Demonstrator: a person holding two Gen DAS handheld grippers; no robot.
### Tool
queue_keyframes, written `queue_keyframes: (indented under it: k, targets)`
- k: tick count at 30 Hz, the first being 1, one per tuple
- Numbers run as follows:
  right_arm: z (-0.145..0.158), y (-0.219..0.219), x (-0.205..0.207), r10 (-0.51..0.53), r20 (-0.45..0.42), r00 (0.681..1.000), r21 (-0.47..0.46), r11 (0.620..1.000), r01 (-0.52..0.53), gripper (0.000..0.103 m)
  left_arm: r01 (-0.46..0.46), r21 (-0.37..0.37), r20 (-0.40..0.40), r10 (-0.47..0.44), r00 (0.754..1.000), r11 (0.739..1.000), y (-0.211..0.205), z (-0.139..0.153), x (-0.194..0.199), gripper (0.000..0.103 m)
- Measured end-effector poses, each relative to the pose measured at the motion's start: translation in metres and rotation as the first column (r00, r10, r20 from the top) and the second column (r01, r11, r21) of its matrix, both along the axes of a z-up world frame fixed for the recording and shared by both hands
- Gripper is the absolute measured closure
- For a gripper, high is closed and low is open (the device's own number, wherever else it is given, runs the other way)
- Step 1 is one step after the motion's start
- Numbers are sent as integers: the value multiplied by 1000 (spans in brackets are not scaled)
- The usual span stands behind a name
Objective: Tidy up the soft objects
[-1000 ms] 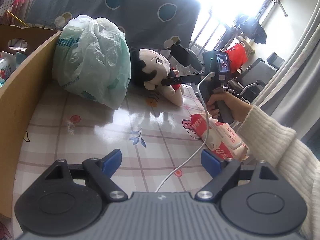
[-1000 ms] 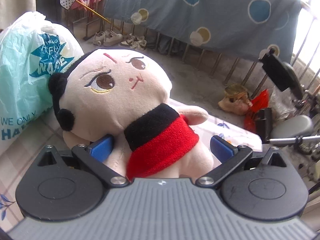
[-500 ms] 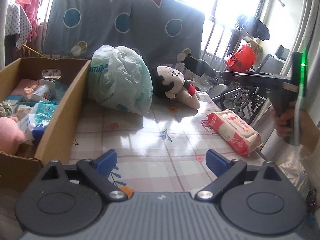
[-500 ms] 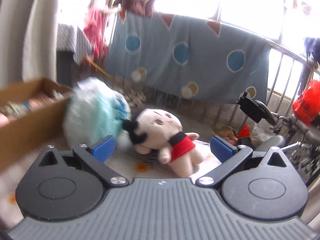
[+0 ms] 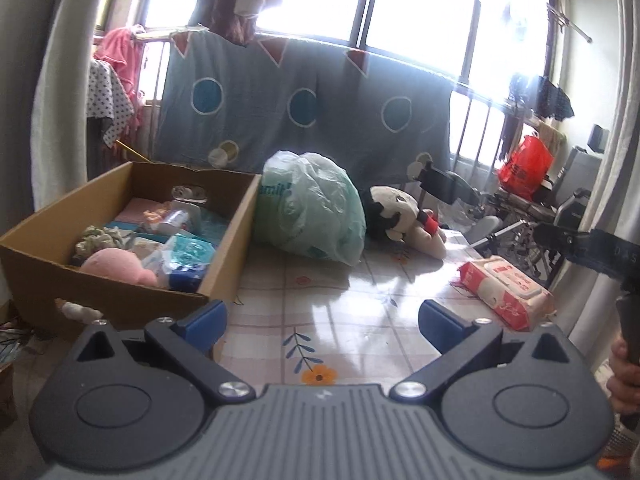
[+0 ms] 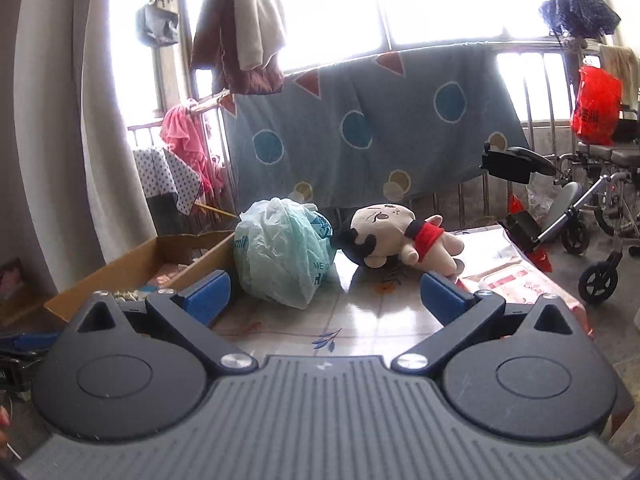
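Left gripper (image 5: 322, 316): jaws spread wide, just been opening, nothing between them. Right gripper (image 6: 325, 292): jaws likewise spread and empty. Plush doll (image 6: 400, 236) lies on its side on the table (image 6: 360, 316), ahead of both grippers — well apart from the pads. Green plastic bag (image 5: 310, 210) just left of it, touching; cardboard box (image 5: 224, 256) further left, holding soft items. Tissue pack (image 5: 506, 294) ahead-right of the left gripper.

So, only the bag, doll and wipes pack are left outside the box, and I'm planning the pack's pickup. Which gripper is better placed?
Probably the right gripper: it is open and empty, with the wipes pack just beyond its right finger.
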State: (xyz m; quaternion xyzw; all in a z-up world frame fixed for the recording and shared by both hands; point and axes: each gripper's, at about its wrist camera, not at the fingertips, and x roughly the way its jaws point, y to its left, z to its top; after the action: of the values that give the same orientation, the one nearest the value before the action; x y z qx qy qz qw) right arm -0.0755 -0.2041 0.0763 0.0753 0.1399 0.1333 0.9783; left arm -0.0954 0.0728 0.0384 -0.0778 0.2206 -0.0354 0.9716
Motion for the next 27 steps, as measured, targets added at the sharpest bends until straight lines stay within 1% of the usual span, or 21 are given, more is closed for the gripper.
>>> queue_keyframes:
  k: [2, 3, 5, 6, 7, 9, 10, 12, 13, 15, 17, 18, 19, 20, 21, 23, 24, 25, 26, 27]
  targets:
    - [-10, 13, -13, -9, 36, 999, 3, 1000, 9, 1, -64, -15, 43, 65, 997, 998, 6, 0, -13, 0]
    - [-14, 19, -19, -17, 40, 999, 11, 1000, 16, 1, -111, -17, 67, 112, 992, 994, 8, 0, -19, 0]
    - [-20, 31, -26, -42, 0, 999, 62, 997, 42, 1, -198, -11, 101, 198, 975, 980, 11, -1, -30, 0]
    - [-22, 36, -30, -46, -5, 999, 106, 993, 47, 1, -228, -11, 109, 227, 968, 974, 13, -1, -35, 0]
    - [-24, 42, -33, -42, 5, 999, 146, 988, 41, 1, -257, -11, 125, 256, 959, 966, 15, -1, -40, 0]
    - [-27, 55, -36, -68, 24, 997, 190, 980, 62, 1, -309, 2, 152, 305, 940, 951, 19, -2, -50, 0]
    - [-27, 63, -37, -84, 33, 996, 198, 977, 76, 1, -335, -1, 172, 330, 928, 942, 21, -3, -55, 0]
    - [-31, 81, -38, -98, 60, 993, 195, 977, 85, 1, -396, -32, 215, 394, 894, 917, 26, -8, -66, 0]
    - [-33, 92, -35, -93, 63, 994, 185, 980, 80, 1, -409, -47, 224, 409, 885, 911, 29, -11, -70, 0]
    - [-38, 111, -29, -74, 51, 996, 148, 987, 66, 1, -413, -18, 198, 408, 891, 911, 32, -14, -67, 0]
    - [-41, 132, -24, -74, 66, 995, 108, 992, 66, 1, -436, 6, 183, 428, 885, 900, 35, -16, -60, 0]
    - [-42, 140, -22, -100, 73, 992, 97, 991, 93, 1, -460, -4, 181, 453, 873, 888, 38, -17, -57, 0]
    - [-42, 150, -19, -127, 76, 989, 80, 989, 121, 1, -490, -18, 185, 484, 855, 872, 41, -18, -54, 0]
    - [-43, 158, -16, -134, 81, 988, 66, 989, 129, 1, -512, -25, 179, 508, 842, 858, 44, -17, -49, 0]
    - [-44, 166, -12, -129, 98, 987, 45, 991, 125, 1, -534, -23, 139, 531, 836, 845, 47, -14, -41, 0]
    - [-46, 175, -2, -106, 82, 991, 22, 994, 105, 1, -569, 0, 66, 568, 821, 822, 51, -11, -27, 0]
    - [-48, 176, 2, -111, 65, 992, 26, 994, 110, 1, -592, 7, 73, 590, 804, 806, 52, -13, -25, 0]
    - [-51, 175, 6, -123, 46, 991, 33, 992, 121, 1, -610, 31, 100, 605, 790, 792, 52, -17, -25, 0]
    - [-53, 174, 7, -133, 35, 991, 40, 991, 131, 1, -624, 71, 103, 617, 780, 778, 52, -19, -24, 0]
    - [-53, 174, 8, -136, 33, 990, 47, 990, 134, 1, -632, 95, 100, 625, 775, 769, 51, -20, -24, 0]
